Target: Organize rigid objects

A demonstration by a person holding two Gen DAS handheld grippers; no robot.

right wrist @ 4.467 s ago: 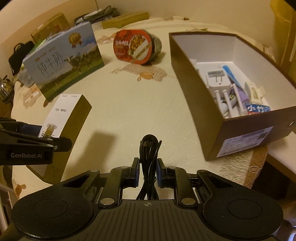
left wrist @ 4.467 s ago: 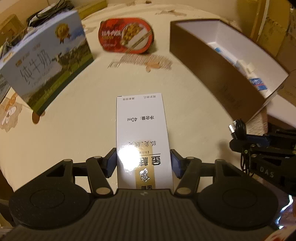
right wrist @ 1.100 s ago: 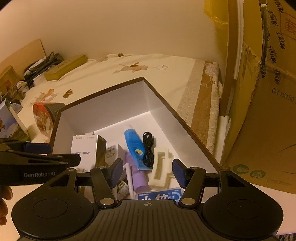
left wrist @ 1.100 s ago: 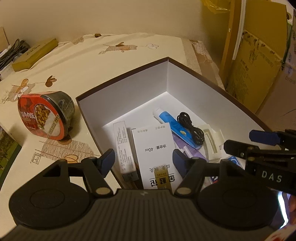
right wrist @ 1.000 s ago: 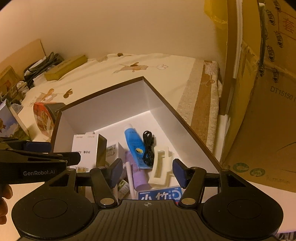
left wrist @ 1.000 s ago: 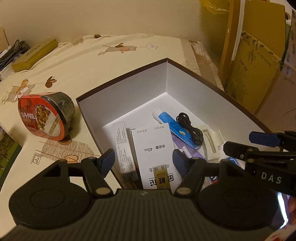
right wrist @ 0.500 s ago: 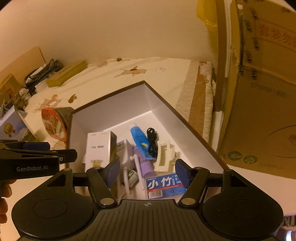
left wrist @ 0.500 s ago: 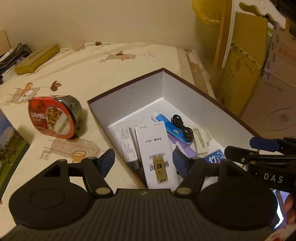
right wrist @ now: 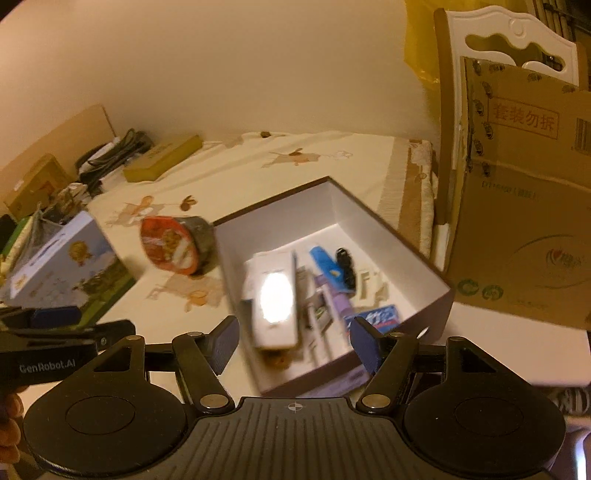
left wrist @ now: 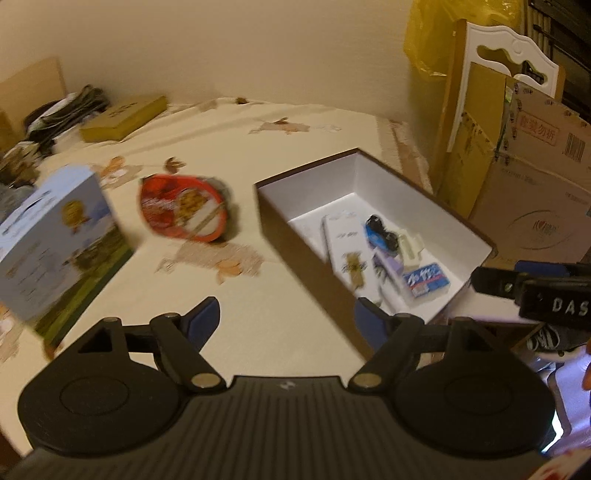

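The brown box (left wrist: 291,243) with a white inside stands on the table's right part. In it lie the white carton (left wrist: 345,243), the black cable (left wrist: 382,230) and several small items. My left gripper (left wrist: 286,319) hangs above bare tablecloth to the left of the box, its jaws opening with nothing between them. My right gripper (right wrist: 294,339) is open and empty, high over the near end of the box (right wrist: 280,221); the carton (right wrist: 273,299) and cable (right wrist: 345,267) lie far below it. A red snack tub (left wrist: 181,210) lies on its side left of the box.
A blue milk carton box (left wrist: 51,240) stands at the left. A flat yellow box (left wrist: 122,118) and dark cables lie at the table's back. Cardboard boxes (right wrist: 524,206) and a white chair (right wrist: 509,33) stand close behind the box on the right.
Both grippers have risen and drawn back from the box, and the left one has swung left. The left jaws stand wider. Carton and cable stay in the box.
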